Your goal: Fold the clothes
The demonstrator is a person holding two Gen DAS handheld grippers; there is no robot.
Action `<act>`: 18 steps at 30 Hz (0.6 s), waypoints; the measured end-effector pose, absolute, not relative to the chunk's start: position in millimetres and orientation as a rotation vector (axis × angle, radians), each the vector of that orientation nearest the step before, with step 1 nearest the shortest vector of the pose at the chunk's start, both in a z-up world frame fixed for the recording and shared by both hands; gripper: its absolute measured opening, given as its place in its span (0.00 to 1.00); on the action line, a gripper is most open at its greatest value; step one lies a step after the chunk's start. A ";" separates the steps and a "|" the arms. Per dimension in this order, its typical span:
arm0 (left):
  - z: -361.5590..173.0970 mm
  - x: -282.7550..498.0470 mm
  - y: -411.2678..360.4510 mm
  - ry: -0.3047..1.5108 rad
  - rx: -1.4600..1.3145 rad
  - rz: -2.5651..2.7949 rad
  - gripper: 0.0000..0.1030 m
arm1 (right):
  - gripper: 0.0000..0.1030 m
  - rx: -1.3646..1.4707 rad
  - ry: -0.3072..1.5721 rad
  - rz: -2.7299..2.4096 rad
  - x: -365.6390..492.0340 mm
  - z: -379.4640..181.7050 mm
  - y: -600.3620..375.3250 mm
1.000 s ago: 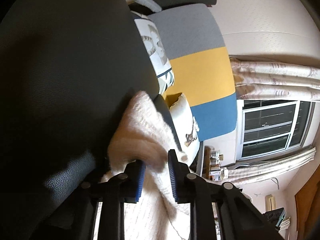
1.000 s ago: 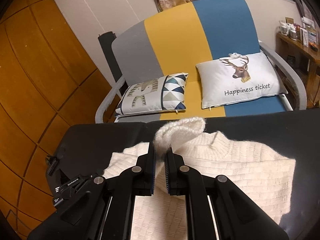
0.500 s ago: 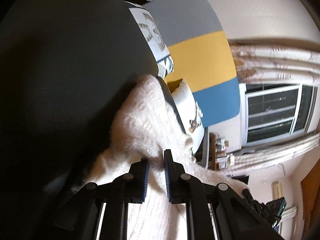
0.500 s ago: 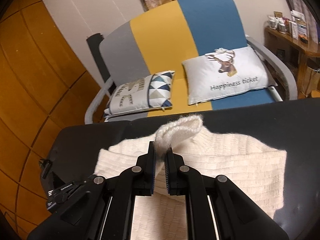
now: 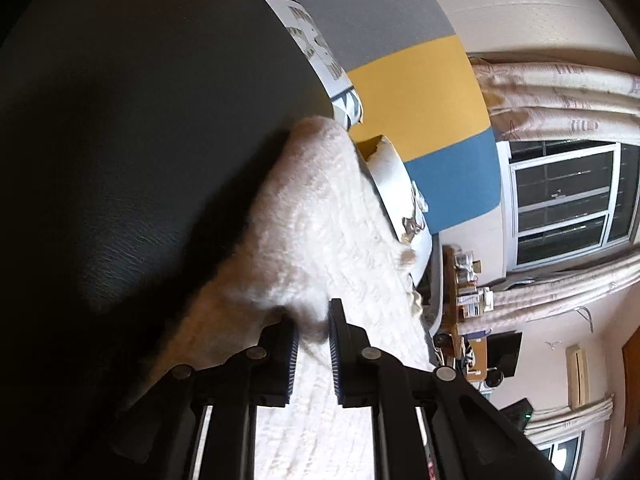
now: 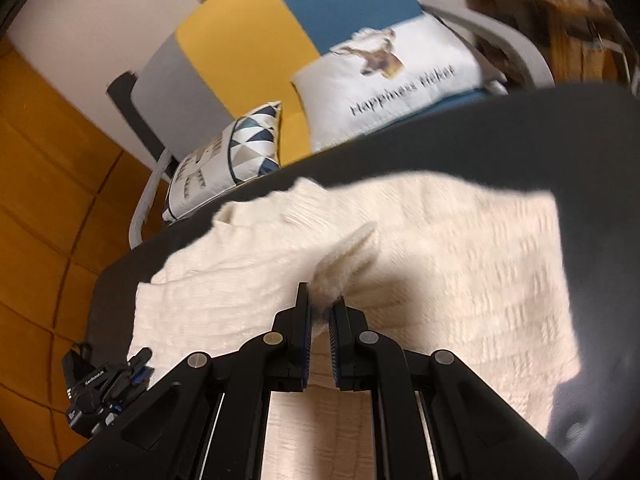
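Note:
A cream knitted sweater (image 6: 440, 264) lies spread on a black table (image 6: 580, 140). My right gripper (image 6: 319, 312) is shut on a fuzzy fold of it, which sticks up between the blue pads and leans right over the sweater's body. In the left wrist view the same sweater (image 5: 316, 216) runs up along the table's edge, and my left gripper (image 5: 312, 330) is shut on a bunched edge of the knit. The left gripper's body (image 6: 104, 392) shows at the sweater's left side in the right wrist view.
Behind the table stands a grey, yellow and blue sofa (image 6: 240, 40) with a deer cushion (image 6: 392, 80) and a triangle-patterned cushion (image 6: 228, 160). A wooden shelf (image 6: 560, 8) with small items is at the right. Orange wood panelling (image 6: 40, 200) fills the left. A window (image 5: 568, 200) with curtains shows.
The right gripper has tilted and carried its pinched fold to the right, lower over the sweater. The left gripper's jaws have narrowed onto the knit, and more sweater lies in its view.

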State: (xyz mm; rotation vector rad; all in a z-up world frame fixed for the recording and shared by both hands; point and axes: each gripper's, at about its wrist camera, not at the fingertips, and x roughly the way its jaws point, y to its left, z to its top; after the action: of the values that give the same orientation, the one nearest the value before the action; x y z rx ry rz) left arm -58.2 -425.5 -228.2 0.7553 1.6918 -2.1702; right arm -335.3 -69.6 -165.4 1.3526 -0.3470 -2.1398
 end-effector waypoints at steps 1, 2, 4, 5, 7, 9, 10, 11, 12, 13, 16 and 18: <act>-227.0 -60.7 -422.6 1.675 0.768 -2.185 0.12 | 0.08 1.363 -0.347 -2.139 -335.2 -169.5 -68.6; -225.1 -63.7 -419.2 1.651 0.784 -2.204 0.12 | 0.08 1.373 -0.346 -2.138 -335.2 -173.7 -67.7; -221.6 -68.6 -412.3 1.595 0.813 -2.236 0.12 | 0.08 1.389 -0.334 -2.141 -335.0 -181.4 -65.9; -220.2 -70.8 -409.0 1.568 0.826 -2.250 0.12 | 0.08 1.395 -0.333 -2.146 -335.0 -185.5 -64.0; -220.0 -74.6 -404.2 1.527 0.855 -2.263 0.12 | 0.10 1.401 -0.327 -2.154 -334.8 -190.7 -61.0; -222.1 -75.6 -402.7 1.538 0.862 -2.264 0.14 | 0.10 1.408 -0.318 -2.168 -334.1 -197.2 -56.9; -222.5 -74.9 -402.9 1.560 0.854 -2.264 0.17 | 0.10 1.412 -0.313 -2.177 -333.6 -200.9 -54.5; -223.7 -72.5 -404.2 1.601 0.837 -2.256 0.18 | 0.10 1.415 -0.311 -2.186 -333.1 -204.3 -52.0; -224.7 -69.8 -405.4 1.638 0.822 -2.248 0.19 | 0.10 1.408 -0.326 -2.192 -332.7 -204.9 -49.2; -225.2 -66.6 -406.5 1.663 0.812 -2.245 0.22 | 0.10 1.396 -0.333 -2.207 -331.8 -203.6 -46.3; -226.5 -56.9 -409.9 1.736 0.783 -2.234 0.22 | 0.11 1.334 -0.348 -2.222 -327.3 -194.4 -40.9; -227.4 -50.5 -412.1 1.785 0.762 -2.225 0.26 | 0.22 1.404 -0.395 -2.166 -330.8 -202.5 -37.2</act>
State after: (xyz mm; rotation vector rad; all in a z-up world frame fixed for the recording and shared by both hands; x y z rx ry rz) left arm -50.5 -412.1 -227.4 0.7623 1.7848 -2.2254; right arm -330.8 -37.2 -202.5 1.4036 -0.3955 -2.1656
